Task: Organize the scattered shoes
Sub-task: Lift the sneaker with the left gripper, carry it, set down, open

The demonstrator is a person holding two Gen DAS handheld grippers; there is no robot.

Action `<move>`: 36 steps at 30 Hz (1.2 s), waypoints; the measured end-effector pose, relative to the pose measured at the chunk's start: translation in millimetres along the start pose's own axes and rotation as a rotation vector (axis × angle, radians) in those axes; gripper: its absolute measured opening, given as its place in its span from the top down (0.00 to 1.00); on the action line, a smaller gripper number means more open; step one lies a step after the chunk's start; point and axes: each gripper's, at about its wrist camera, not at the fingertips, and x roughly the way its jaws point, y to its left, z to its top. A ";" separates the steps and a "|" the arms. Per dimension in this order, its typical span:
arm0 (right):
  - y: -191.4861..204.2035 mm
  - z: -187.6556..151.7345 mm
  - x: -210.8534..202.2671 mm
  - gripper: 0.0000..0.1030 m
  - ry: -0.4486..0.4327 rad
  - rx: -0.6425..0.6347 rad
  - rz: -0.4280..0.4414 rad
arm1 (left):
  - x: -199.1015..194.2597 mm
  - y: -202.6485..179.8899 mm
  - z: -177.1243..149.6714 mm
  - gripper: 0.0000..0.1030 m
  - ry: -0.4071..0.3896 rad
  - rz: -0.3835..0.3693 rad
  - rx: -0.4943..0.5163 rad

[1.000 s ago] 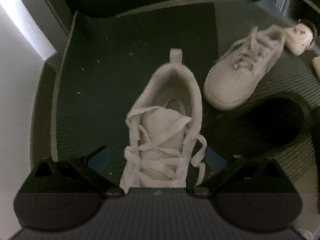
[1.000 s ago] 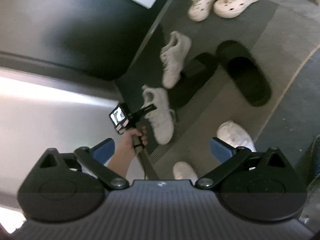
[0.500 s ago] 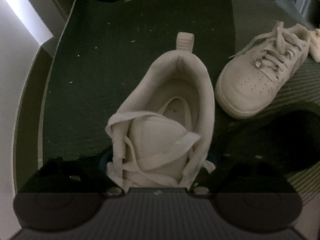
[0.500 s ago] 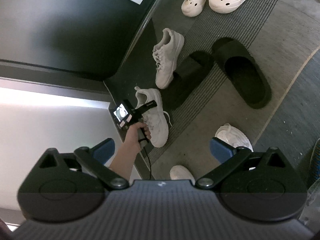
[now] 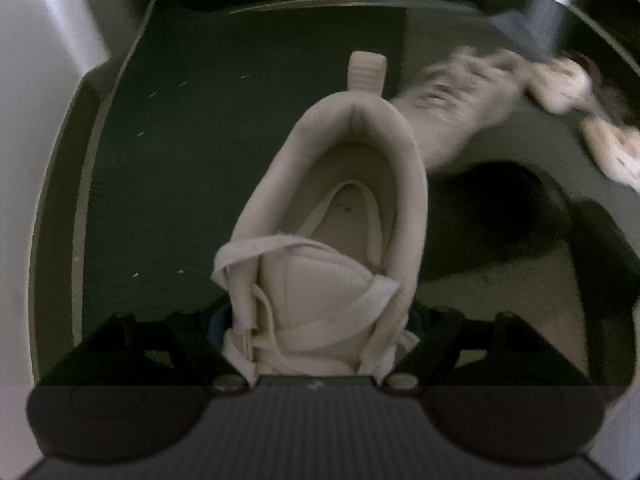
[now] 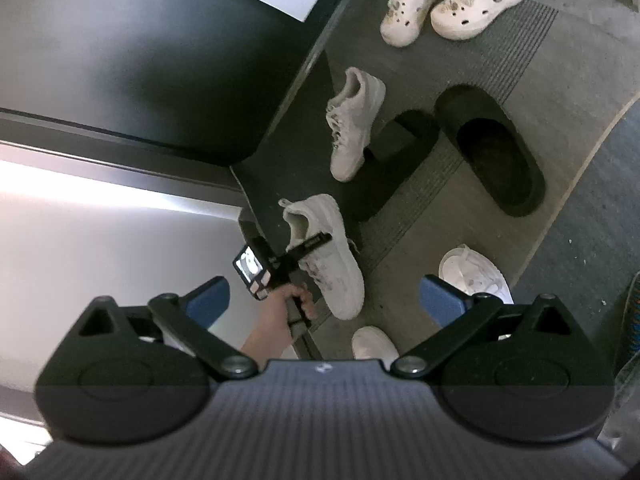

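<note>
While two clogs (image 6: 448, 2) sit paired, two sneakers (image 6: 326, 248) lie apart.

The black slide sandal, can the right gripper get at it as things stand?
Probably yes. The right gripper is open and empty, and the black slide sandal lies uncovered on the mat ahead, with nothing between them.

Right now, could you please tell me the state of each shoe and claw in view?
Beige laced sneaker: between the closing left claw, tilted.
Second beige sneaker: upright on the dark mat.
Black slide sandal: upright, empty.
Cream clog pair: side by side, upright.
Right claw: open, empty.
</note>
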 end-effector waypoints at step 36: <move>12.1 -23.6 -20.6 0.00 -0.121 -0.074 -0.092 | 9.4 -190.9 -63.0 0.11 0.102 -0.023 0.900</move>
